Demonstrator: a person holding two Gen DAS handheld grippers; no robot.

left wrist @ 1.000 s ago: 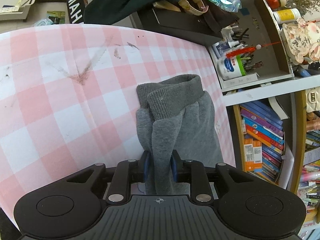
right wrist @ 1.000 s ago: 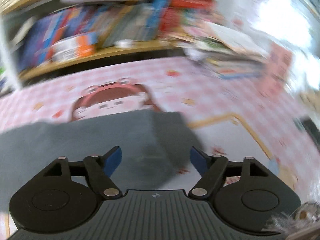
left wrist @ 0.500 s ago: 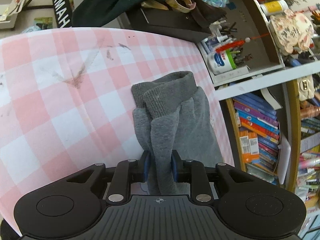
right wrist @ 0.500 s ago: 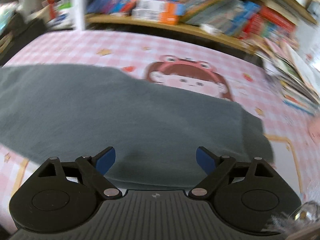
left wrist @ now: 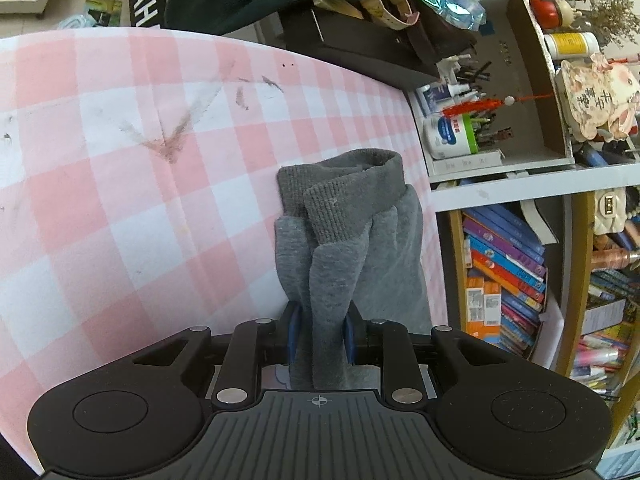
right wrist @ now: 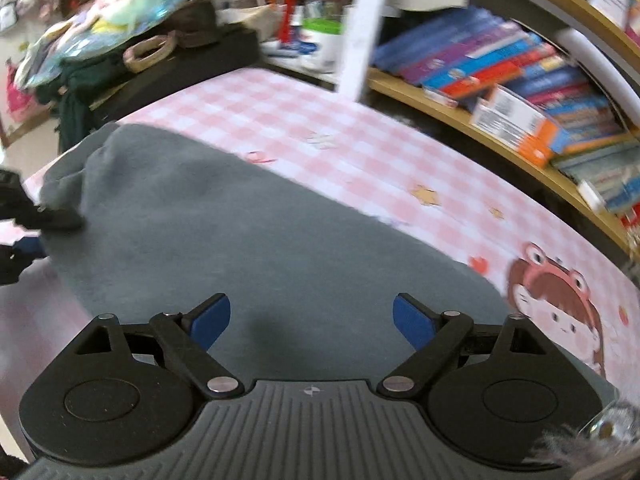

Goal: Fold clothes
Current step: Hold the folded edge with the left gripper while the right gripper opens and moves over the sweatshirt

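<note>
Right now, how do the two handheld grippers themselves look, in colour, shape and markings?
Both look the same. The left gripper and the right gripper have a matte black body with a ribbed grey front plate bearing a small crosshair mark, two round black discs at the sides, black linkage arms with silver pivot pins, and blue pads on the jaws. No cables or sleeves are visible.

Each hand-held gripper is matte black plastic. The left hand-held gripper (left wrist: 319, 338) has a ribbed dark grey top plate marked with a small white crosshair, a round recessed disc on either side, angular linkage arms with triangular cut-outs, silver pivot screws and blue finger pads (left wrist: 294, 334). The right hand-held gripper (right wrist: 312, 320) shows the same ribbed plate, crosshair, discs, silver screws and blue pads (right wrist: 412, 322).
</note>
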